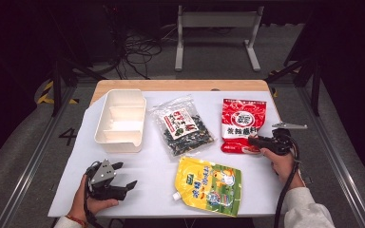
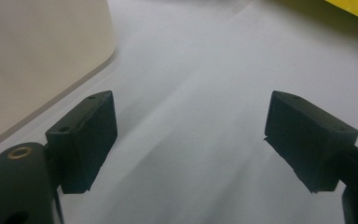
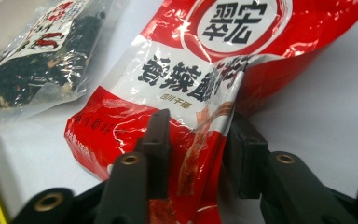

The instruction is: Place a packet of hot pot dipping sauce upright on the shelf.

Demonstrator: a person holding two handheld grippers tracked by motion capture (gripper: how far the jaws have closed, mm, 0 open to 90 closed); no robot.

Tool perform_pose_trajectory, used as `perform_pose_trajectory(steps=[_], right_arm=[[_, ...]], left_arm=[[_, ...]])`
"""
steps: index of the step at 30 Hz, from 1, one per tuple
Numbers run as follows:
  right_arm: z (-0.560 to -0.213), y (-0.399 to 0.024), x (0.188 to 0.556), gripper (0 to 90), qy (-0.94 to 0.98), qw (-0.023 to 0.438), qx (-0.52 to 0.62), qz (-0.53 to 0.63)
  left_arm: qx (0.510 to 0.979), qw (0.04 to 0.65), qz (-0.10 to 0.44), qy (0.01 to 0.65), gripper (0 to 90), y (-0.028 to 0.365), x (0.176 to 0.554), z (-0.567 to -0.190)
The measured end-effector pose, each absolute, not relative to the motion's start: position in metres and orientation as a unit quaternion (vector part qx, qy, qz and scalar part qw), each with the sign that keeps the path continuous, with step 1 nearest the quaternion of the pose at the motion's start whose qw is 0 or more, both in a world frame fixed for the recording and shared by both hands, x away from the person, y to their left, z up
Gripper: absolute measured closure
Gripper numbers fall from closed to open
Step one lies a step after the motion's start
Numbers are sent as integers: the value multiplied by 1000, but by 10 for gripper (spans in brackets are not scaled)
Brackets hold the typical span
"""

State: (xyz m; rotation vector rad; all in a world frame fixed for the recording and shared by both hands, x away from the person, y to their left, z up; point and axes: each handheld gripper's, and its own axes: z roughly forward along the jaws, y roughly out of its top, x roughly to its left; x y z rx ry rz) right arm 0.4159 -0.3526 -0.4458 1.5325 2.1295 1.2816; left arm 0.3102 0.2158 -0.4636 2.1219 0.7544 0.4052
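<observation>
White-covered table (image 1: pixel 147 166): red pouch (image 1: pixel 243 124) lies at right, its near edge crumpled and pinched between right gripper (image 3: pixel 196 140) jaws, a pinch seen clearly from right gripper view. Left gripper (image 1: pixel 120 175) is held wide open, empty, near white tray (image 1: pixel 121 121).
</observation>
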Motion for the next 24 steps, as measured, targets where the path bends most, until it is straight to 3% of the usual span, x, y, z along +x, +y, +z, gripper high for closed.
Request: perform_pose_trajectory(steps=[6, 15, 24], right_arm=[[-445, -355, 412, 768, 727, 110, 513, 444], [-446, -353, 406, 800, 722, 129, 506, 453], [-446, -352, 397, 825, 717, 149, 499, 463]], left_arm=[[843, 419, 159, 298, 178, 216, 311, -462], [833, 445, 141, 297, 182, 206, 316, -451], [843, 463, 127, 243, 185, 166, 326, -431]])
